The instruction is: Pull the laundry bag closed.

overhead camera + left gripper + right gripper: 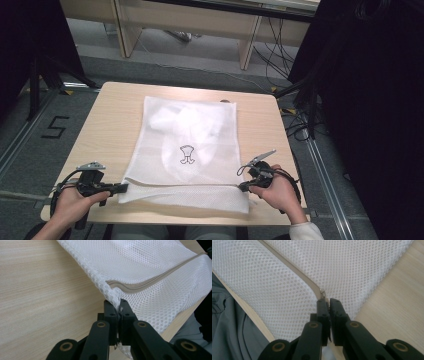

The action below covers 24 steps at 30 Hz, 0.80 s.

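A light wooden table (105, 127) with rounded corners stands on a grey floor (30, 165). On the floor to the table's left, a black figure 5 (54, 127) is marked, and small yellow-and-black tape marks (67, 92) lie near the table's far corners. Beyond the table stands pale wooden furniture (190, 20) with upright panels, and loose cables (272, 45) trail beneath it. Dark curtains (370, 100) hang at the right, and black stand legs (40, 75) rise at the left.
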Tool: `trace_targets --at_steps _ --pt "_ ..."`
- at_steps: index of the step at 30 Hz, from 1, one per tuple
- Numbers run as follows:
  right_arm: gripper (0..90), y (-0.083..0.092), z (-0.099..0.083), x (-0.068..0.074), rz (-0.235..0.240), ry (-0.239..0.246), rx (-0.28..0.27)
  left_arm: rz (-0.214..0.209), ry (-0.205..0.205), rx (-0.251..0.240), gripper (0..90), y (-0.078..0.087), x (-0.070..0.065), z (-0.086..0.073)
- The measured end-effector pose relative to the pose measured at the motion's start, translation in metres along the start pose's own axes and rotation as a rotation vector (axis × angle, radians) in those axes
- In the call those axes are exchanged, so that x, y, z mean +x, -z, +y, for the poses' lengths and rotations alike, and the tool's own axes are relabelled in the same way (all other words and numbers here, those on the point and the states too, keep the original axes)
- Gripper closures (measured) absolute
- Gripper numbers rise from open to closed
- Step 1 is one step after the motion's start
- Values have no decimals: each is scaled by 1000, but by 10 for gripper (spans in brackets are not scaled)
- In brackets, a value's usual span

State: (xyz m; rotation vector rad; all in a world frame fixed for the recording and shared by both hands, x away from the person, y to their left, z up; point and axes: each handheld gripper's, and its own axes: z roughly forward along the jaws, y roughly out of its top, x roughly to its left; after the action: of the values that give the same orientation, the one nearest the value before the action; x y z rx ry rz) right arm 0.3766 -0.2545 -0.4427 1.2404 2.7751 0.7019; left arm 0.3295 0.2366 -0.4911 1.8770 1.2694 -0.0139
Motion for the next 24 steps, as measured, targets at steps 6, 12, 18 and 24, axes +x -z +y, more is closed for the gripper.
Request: trace_targets --at_steps 6,12,18,24 --pt "878 1 -3 -3 -2 -30 13 -5 -1 -2 865 0 0 0" --pt "878 0 -5 -5 0 -14 14 -8 3 -4 865 0 0 0" --pt "900 3 -14 -12 -29 -27 -9 32 -2 23 849 3 10 -2" --pt "775 11 -16 -16 -96 -44 -225 71 -94 69 687 -5 2 -3"
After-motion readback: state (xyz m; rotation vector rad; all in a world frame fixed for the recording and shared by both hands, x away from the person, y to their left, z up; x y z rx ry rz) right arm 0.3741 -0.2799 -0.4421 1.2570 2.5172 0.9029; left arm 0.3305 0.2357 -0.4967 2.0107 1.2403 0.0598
